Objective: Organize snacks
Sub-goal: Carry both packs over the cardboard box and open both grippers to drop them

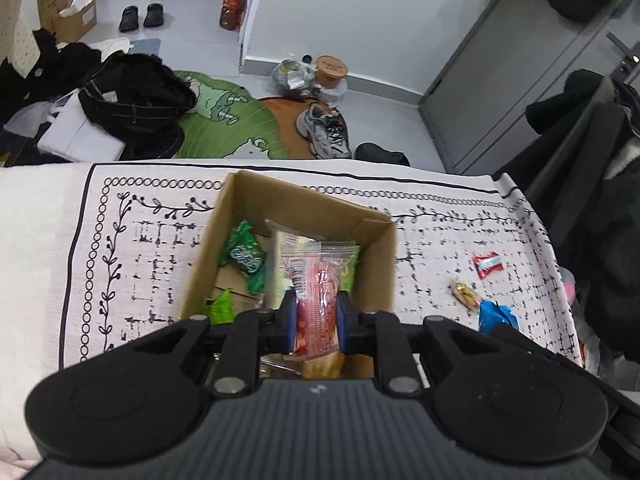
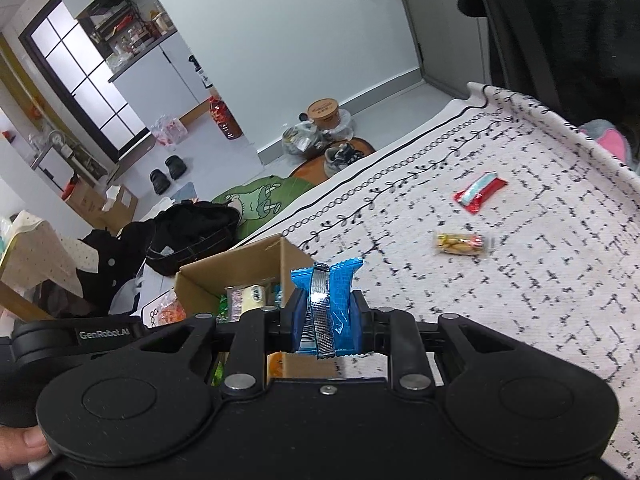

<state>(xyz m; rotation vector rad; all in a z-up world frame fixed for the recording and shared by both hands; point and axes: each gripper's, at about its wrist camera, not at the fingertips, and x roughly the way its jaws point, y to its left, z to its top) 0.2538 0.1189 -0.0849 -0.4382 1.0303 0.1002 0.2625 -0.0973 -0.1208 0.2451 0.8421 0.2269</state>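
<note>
An open cardboard box (image 1: 300,204) stands on the patterned white cloth (image 1: 152,264) and holds green packets (image 1: 242,256) and other snacks. My left gripper (image 1: 316,316) is shut on a clear packet with red snack (image 1: 316,296) and holds it over the box. My right gripper (image 2: 325,316) is shut on a blue snack packet (image 2: 332,300), just right of the box (image 2: 240,264). A red wrapper (image 2: 480,192) and a yellow wrapped snack (image 2: 460,243) lie loose on the cloth; both also show in the left wrist view, red (image 1: 487,265) and yellow (image 1: 465,294).
The cloth's far edge (image 1: 280,166) drops to a floor with clothes (image 1: 136,96), a green rug (image 1: 228,120) and sneakers (image 1: 326,132). A dark chair with black clothing (image 1: 592,184) stands at the right. The left gripper's body (image 2: 80,340) shows beside the box.
</note>
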